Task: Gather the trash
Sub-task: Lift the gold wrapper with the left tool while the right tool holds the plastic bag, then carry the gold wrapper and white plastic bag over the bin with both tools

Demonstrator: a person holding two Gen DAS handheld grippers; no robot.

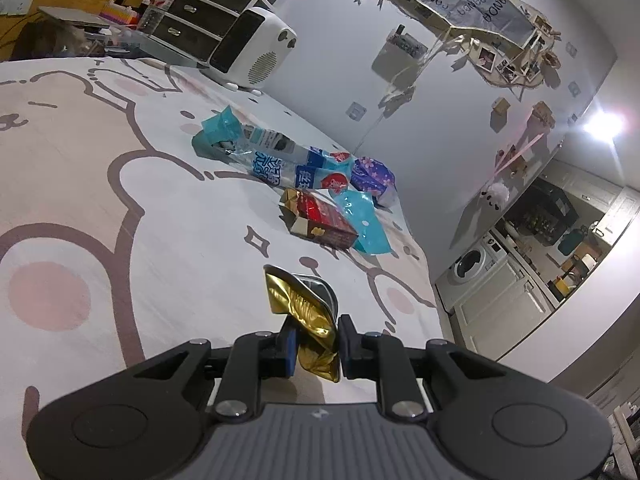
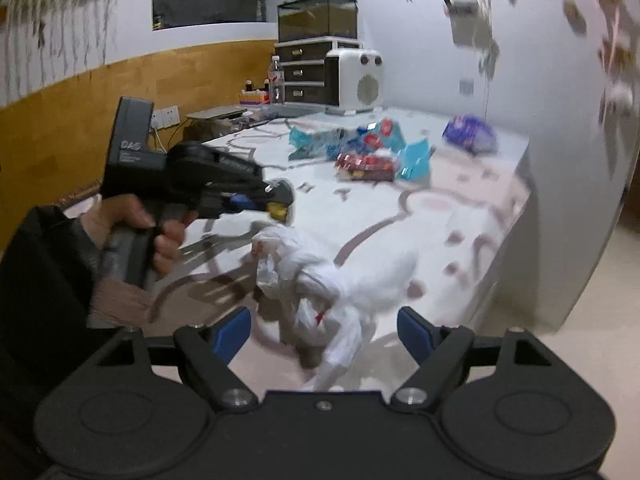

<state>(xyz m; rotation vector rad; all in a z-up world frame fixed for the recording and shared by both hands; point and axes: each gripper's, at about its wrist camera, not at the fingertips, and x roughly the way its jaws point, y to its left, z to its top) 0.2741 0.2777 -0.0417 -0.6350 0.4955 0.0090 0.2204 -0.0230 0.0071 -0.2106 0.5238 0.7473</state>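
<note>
My left gripper (image 1: 318,332) is shut on a crumpled gold wrapper (image 1: 304,308), held just above the bear-print cover (image 1: 120,208). In the right wrist view a hand holds that left gripper (image 2: 280,204) at the left, with the gold wrapper (image 2: 278,211) at its tip. My right gripper (image 2: 324,330) stands open over a white plastic bag (image 2: 320,292) that lies crumpled on the cover between and ahead of its blue pads, which do not press on it. Farther back lie a red box (image 1: 320,220), blue wrappers (image 1: 276,164) and a purple packet (image 1: 374,176).
A white heater (image 1: 256,48), dark drawers (image 1: 196,12), a water bottle (image 1: 160,4) and a laptop (image 1: 72,18) stand along the back. The covered surface ends at an edge (image 2: 524,200) on the right, with floor below. The right wrist view is blurred.
</note>
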